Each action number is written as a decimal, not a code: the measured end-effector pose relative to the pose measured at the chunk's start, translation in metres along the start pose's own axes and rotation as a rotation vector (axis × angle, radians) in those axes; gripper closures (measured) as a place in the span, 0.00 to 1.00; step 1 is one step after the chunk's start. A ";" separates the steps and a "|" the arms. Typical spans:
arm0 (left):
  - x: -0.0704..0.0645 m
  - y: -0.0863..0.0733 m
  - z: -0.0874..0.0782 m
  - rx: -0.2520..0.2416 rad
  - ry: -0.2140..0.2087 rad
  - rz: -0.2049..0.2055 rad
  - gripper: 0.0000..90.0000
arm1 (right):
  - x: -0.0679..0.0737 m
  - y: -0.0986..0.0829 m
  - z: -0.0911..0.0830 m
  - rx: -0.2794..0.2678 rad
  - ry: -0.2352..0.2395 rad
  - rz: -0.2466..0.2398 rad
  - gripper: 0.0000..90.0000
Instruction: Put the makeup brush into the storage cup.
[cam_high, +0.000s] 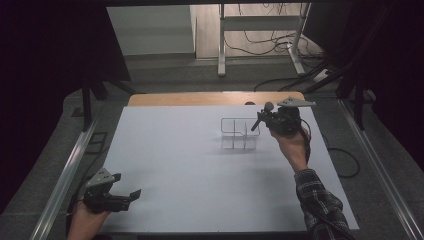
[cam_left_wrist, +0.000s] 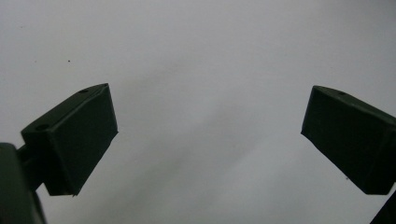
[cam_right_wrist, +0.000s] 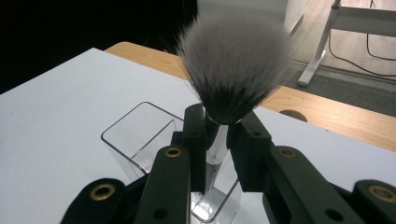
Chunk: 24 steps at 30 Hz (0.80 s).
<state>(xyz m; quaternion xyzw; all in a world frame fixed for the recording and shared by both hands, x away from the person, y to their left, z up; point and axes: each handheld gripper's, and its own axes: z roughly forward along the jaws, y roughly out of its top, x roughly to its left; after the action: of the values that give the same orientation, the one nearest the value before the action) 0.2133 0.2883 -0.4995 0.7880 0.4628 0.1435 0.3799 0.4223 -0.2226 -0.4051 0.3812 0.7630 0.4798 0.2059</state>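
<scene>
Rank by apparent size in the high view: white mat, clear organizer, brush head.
1. White mat, by far the largest.
2. Clear organizer.
3. Brush head, a small tuft above the right tool.

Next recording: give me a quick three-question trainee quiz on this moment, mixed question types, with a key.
1. True or false: the right gripper is shut on the makeup brush.
2. How do the left gripper's jaws stand? A) wide apart, nothing between them B) shut on a cloth C) shut on a brush
3. Fill in: the brush is held bristles-up over a clear ___ with compartments.

Key: 1 true; 2 A; 3 organizer.
</scene>
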 end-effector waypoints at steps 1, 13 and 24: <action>0.000 0.000 0.000 0.000 0.000 0.000 0.04 | 0.000 -0.001 0.001 0.002 -0.001 -0.001 0.85; 0.000 0.000 0.000 0.002 -0.001 0.002 0.04 | 0.000 -0.007 0.008 0.019 -0.006 -0.012 0.85; 0.000 0.000 0.000 0.000 -0.003 0.002 0.04 | 0.002 -0.013 0.016 0.042 -0.007 -0.021 0.85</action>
<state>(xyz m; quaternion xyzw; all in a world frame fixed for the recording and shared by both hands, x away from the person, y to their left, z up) 0.2134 0.2879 -0.4998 0.7887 0.4616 0.1426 0.3803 0.4266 -0.2150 -0.4240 0.3792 0.7762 0.4599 0.2056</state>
